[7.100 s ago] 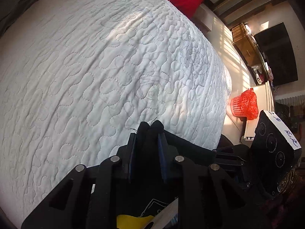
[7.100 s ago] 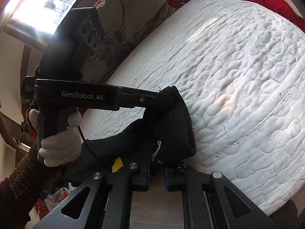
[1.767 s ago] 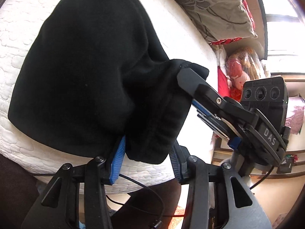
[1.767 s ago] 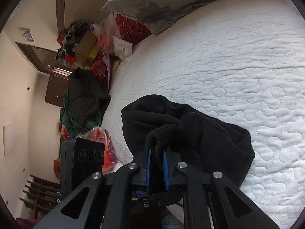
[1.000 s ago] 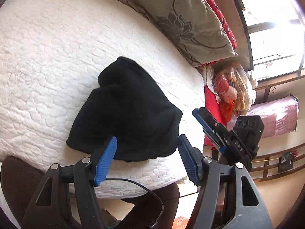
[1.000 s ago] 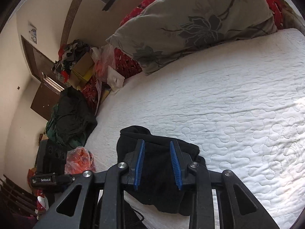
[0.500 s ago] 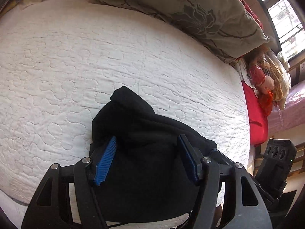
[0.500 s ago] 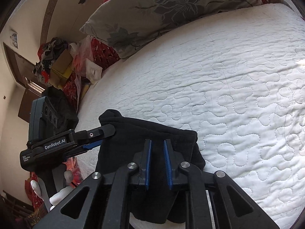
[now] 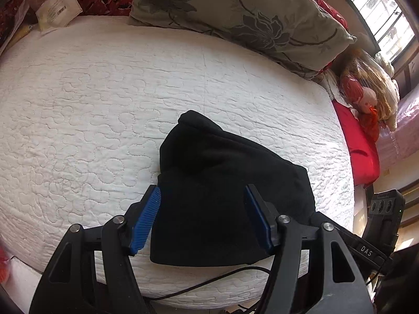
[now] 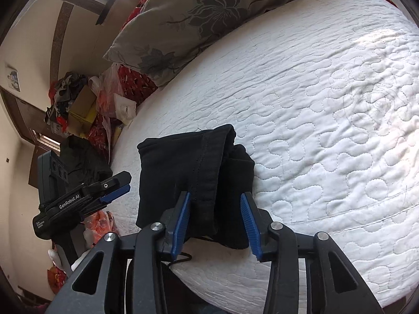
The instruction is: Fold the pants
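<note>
Containers: can't really make out any proper container. There's a cardboard box [image 10: 81,104] in the junk pile off the bed, but what's inside is anyone's guess.
Pants: one pair of black pants [image 9: 222,196] [image 10: 193,178], bundled into a compact folded lump near the front edge of the bed.
Left gripper [image 9: 201,219]: blue pads spread wide, hovering over the near end of the bundle, not pinching anything.
Right gripper [image 10: 214,222]: also spread apart, straddling the near edge of the pants, cloth sitting loose between the pads.
Surface: white quilted mattress [image 9: 91,99] [image 10: 327,130] with squiggly stitching, sun patch on the far side.
Room: one big floral pillow [image 9: 235,13] [image 10: 204,18] at the head, a doll [image 9: 364,94] beside it, clutter heap and dark clothes [image 10: 83,162] off the bed's side.
Count: two grippers, one pants bundle, one pillow.
</note>
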### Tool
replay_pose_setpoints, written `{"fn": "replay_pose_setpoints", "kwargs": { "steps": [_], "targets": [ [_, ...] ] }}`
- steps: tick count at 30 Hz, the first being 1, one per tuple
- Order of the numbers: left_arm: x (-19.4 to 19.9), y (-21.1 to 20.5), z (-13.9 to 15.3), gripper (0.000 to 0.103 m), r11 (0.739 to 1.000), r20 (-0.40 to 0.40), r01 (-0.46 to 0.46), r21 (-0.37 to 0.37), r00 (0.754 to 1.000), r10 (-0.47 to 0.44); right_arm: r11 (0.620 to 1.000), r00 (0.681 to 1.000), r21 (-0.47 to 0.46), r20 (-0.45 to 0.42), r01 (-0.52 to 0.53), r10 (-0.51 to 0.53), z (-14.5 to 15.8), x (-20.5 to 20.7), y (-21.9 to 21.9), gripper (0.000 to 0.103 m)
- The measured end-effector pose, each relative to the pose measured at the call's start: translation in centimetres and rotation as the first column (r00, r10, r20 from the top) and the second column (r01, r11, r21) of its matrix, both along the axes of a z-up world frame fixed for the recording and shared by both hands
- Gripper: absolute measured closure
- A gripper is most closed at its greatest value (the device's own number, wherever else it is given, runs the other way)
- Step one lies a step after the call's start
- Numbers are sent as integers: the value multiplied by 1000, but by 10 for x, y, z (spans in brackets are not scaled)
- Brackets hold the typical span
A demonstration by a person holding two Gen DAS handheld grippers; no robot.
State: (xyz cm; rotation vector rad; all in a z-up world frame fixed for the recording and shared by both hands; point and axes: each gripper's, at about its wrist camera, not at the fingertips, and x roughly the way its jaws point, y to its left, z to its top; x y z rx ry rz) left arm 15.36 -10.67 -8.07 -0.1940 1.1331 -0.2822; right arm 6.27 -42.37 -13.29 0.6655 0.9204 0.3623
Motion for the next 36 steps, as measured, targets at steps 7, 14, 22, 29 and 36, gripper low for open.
{"fn": "replay_pose_setpoints", "kwargs": {
  "steps": [7,14,22,29,36],
  "targets": [
    [23,53,-10,38,990,-111,-38,-133,994,23,1000,1000,9,-8,14,-14,-2,12,4,46],
    [37,61,-31,38,980,-211,-24,-197,977,-18,1000,1000,11,-16,26,-26,-5,22,7,45],
    [20,52,-37,38,975,-270,-49,-217,963,-11,995,995,-85,79,-59,66,46,50,23,45],
    [-46,70,-60,38,925,-383,-173,-337,923,33,839,877,-274,-39,-470,479,55,135,142,42],
    [-29,48,-86,38,945,-439,-230,-230,892,110,778,873,-416,-96,-472,479,36,160,175,87]
  ]
}}
